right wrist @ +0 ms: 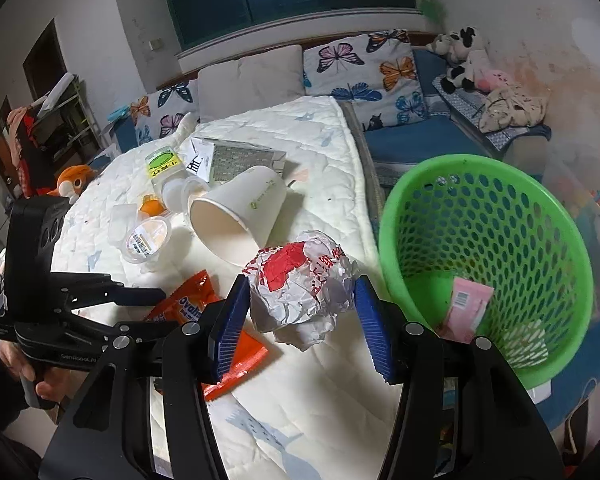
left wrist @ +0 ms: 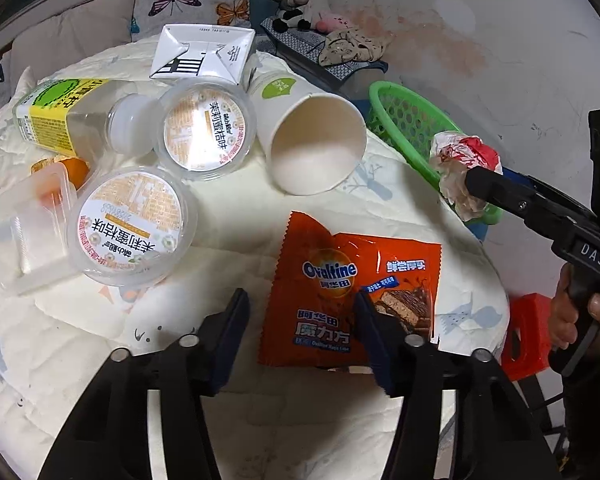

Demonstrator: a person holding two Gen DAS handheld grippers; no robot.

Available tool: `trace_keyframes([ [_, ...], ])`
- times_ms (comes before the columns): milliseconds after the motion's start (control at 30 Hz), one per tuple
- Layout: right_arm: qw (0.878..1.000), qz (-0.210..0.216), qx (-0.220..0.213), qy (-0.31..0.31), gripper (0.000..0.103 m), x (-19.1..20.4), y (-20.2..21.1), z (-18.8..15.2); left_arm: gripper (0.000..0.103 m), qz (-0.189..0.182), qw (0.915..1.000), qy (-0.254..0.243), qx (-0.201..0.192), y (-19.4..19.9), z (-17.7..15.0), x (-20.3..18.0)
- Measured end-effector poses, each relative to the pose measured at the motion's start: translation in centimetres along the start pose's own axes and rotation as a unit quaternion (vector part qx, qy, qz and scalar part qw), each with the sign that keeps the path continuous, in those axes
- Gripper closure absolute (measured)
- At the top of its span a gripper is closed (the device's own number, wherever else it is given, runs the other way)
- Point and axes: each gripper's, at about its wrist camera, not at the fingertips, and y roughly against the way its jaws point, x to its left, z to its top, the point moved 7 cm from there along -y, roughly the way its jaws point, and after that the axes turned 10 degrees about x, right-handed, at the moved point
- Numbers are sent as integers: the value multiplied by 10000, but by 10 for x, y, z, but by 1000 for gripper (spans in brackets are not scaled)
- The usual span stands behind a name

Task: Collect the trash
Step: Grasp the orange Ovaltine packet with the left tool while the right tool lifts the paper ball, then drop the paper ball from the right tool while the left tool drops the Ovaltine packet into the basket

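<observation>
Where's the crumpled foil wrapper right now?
The crumpled foil wrapper sits between the right gripper's jaws, beside the green basket and just ahead of the paper cup.

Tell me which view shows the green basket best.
The right wrist view: the green basket shows nearly whole, open mouth toward the camera, a pink packet inside. The left wrist view catches only part of its rim and mesh, behind the crumpled wrapper.
</observation>
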Motion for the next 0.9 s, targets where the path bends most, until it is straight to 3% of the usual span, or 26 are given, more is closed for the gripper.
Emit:
trace_keyframes([
  [167,10000,-53,-9,-26,48,-1,1,-4,77,118,9998,-174,-28,-3,-2,-5],
  [333,9999,-111,-56,-70,48,-4,6,-6,89,147,9997,-198,-80,-3,-3,-4],
  [900,9971,-477,-294,-521,48,-52,32,-10,95,-135,9973,-420,-584,49,14,-30],
])
